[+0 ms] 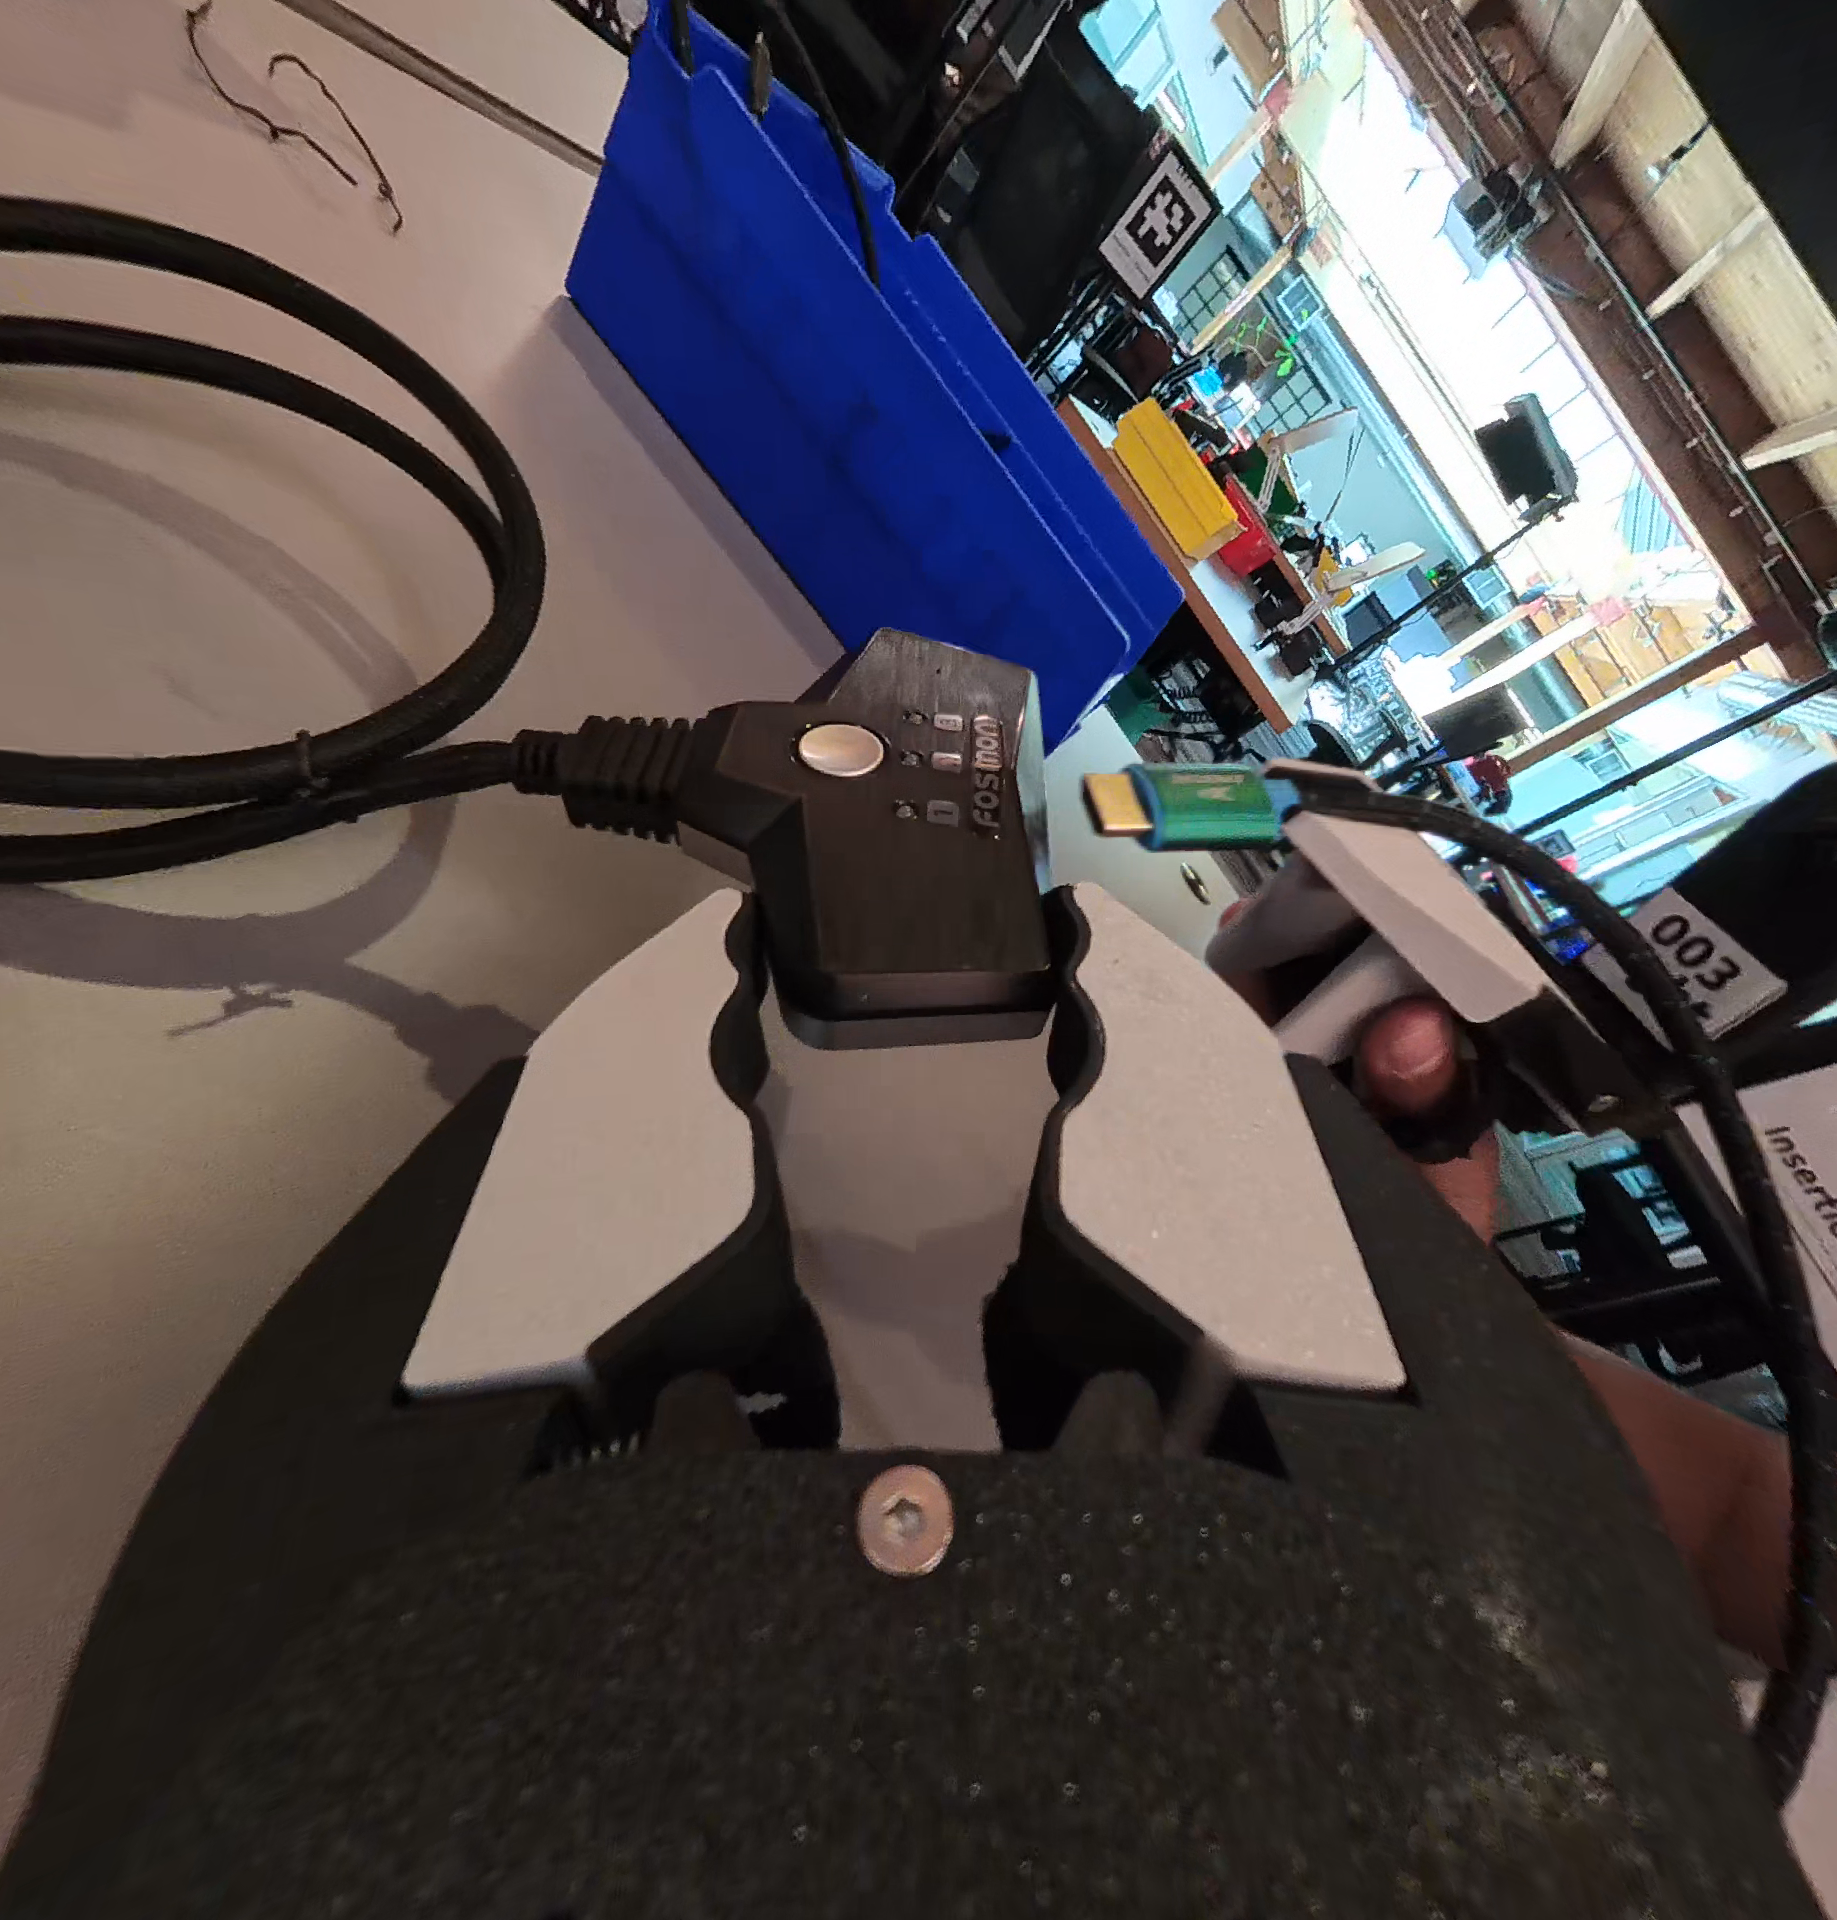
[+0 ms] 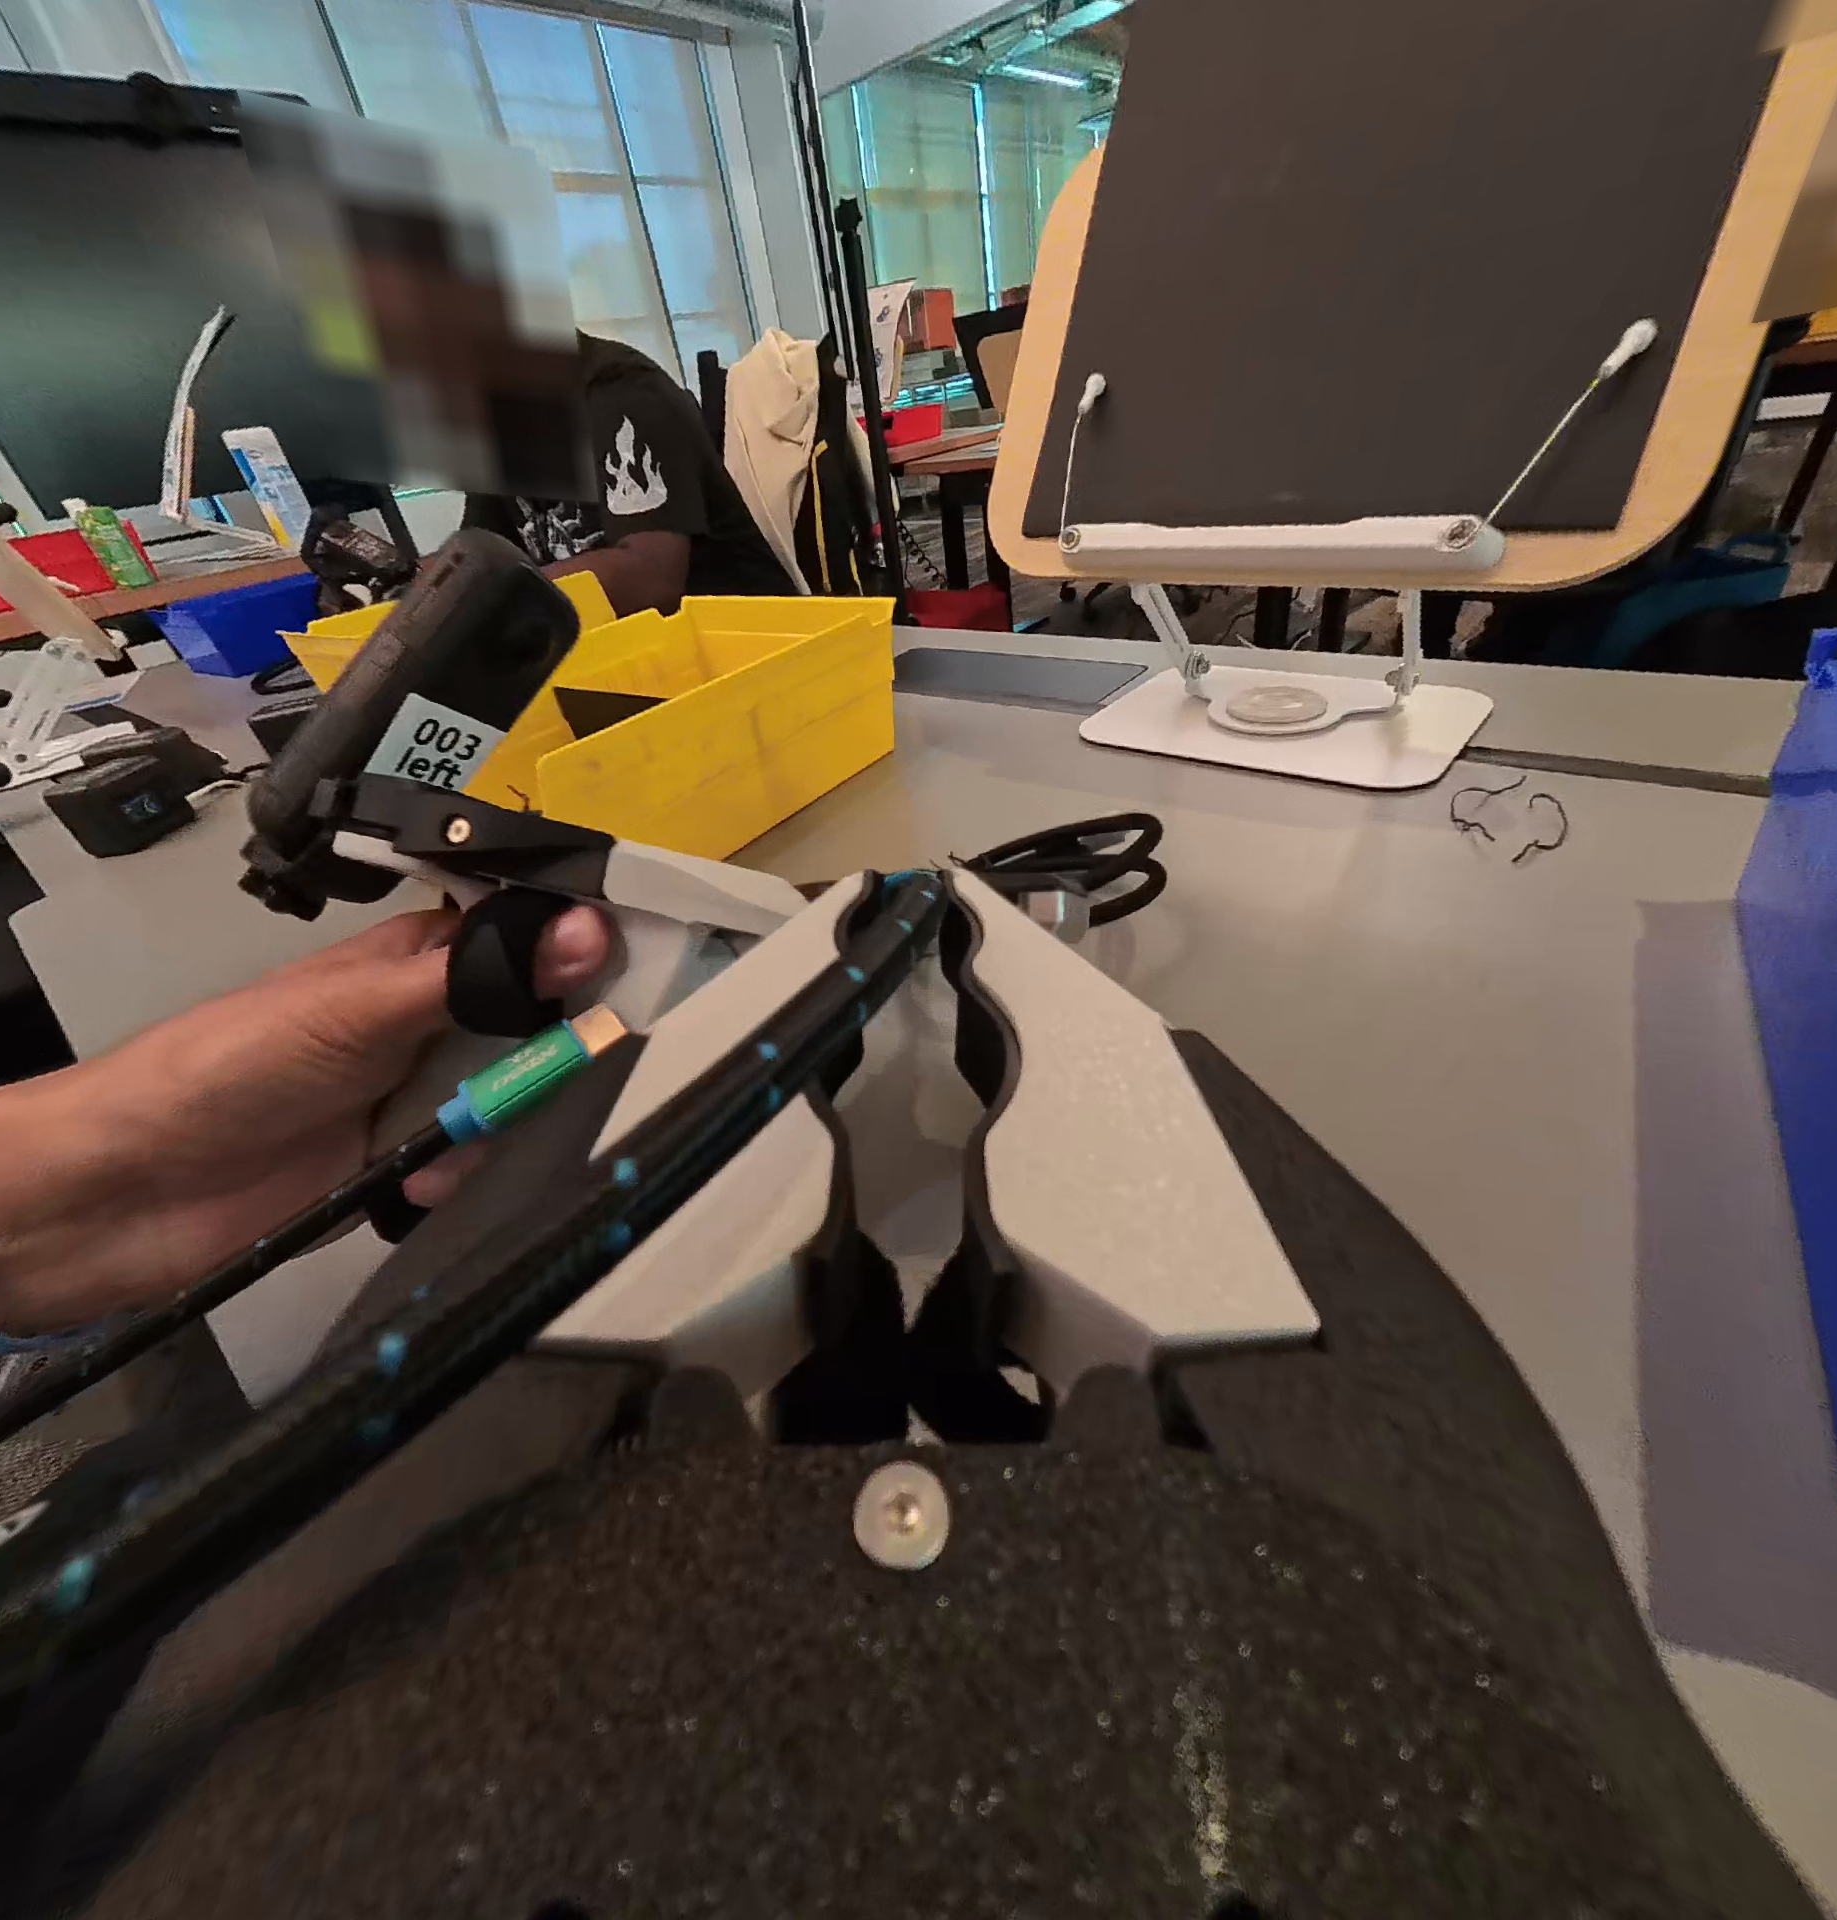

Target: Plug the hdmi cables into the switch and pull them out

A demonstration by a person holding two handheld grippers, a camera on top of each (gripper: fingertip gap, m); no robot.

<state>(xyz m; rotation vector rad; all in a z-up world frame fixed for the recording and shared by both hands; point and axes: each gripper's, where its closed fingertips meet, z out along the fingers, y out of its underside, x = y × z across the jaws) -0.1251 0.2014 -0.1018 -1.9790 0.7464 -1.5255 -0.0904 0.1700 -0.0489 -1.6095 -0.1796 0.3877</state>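
The switch (image 1: 909,831) sits clamped in the left gripper (image 1: 903,966); the right gripper (image 2: 924,894), closed on the cable (image 2: 685,1143), should square the green plug (image 1: 1184,821) to its port first.

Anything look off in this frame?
Yes. The right claw pinches the braided cable by its cord, not by the green plug. The plug sticks out loose beside the claw's finger, so it may wobble. It is not yet in the switch that the left claw holds.

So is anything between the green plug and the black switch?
No, just a bare gap between the green plug and the switch, seen in the left wrist view.
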